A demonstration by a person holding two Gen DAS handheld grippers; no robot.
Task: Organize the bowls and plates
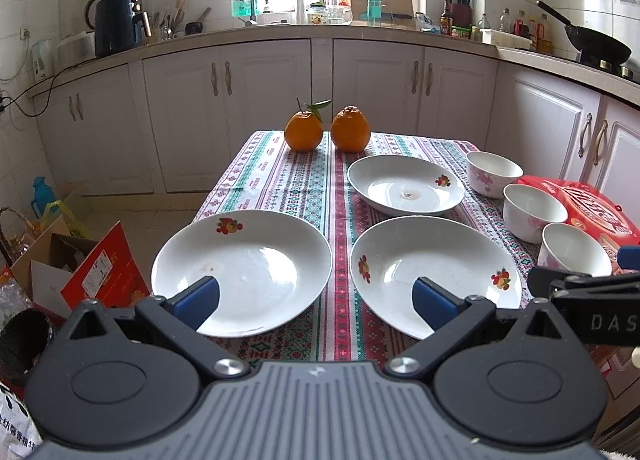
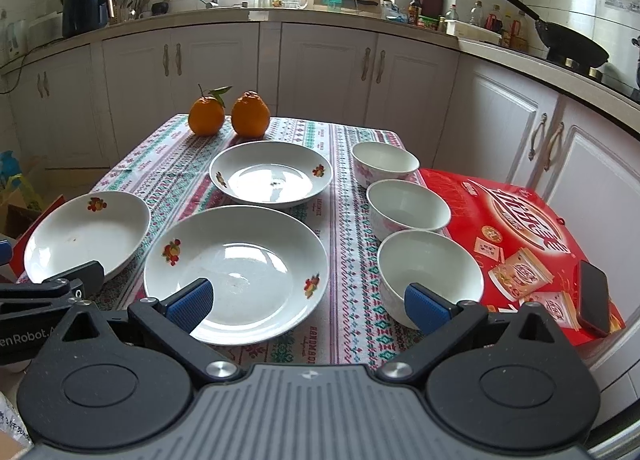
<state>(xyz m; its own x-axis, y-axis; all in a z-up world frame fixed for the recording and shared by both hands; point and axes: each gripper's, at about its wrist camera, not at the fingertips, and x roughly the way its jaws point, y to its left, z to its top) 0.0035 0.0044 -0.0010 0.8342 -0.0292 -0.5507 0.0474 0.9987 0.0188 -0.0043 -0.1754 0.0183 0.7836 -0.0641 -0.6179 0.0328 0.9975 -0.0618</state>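
1. Kitchen cabinets and a cluttered worktop under a window are seen in the background; up front, a counter (image 2: 348, 324) covered by a patterned cloth is loaded with dishes.
2. Three white plates are laid out: a near-left plate (image 1: 244, 268), a near-middle plate (image 2: 240, 272), and a far plate (image 2: 272, 173) behind it. None are stacked, all kept apart.
3. Three white bowls with pink flowers are lined up along the right edge: near bowl (image 2: 430, 272), middle bowl (image 2: 408, 205), far bowl (image 2: 384, 159), pretty much rim to rim.
4. Two oranges (image 2: 228, 113) are parked at the far end, and a red box (image 2: 516, 236) with a phone (image 2: 594, 298) on it is sat just beside the bowls.
5. The left gripper (image 1: 316, 302) is held wide open, nothing gripped; its pads are seen over the near-left and near-middle plates, with the gap between those plates straight ahead.
6. The right gripper (image 2: 308, 304) is also spread wide and empty, one pad over the near-middle plate, the other in front of the near bowl.
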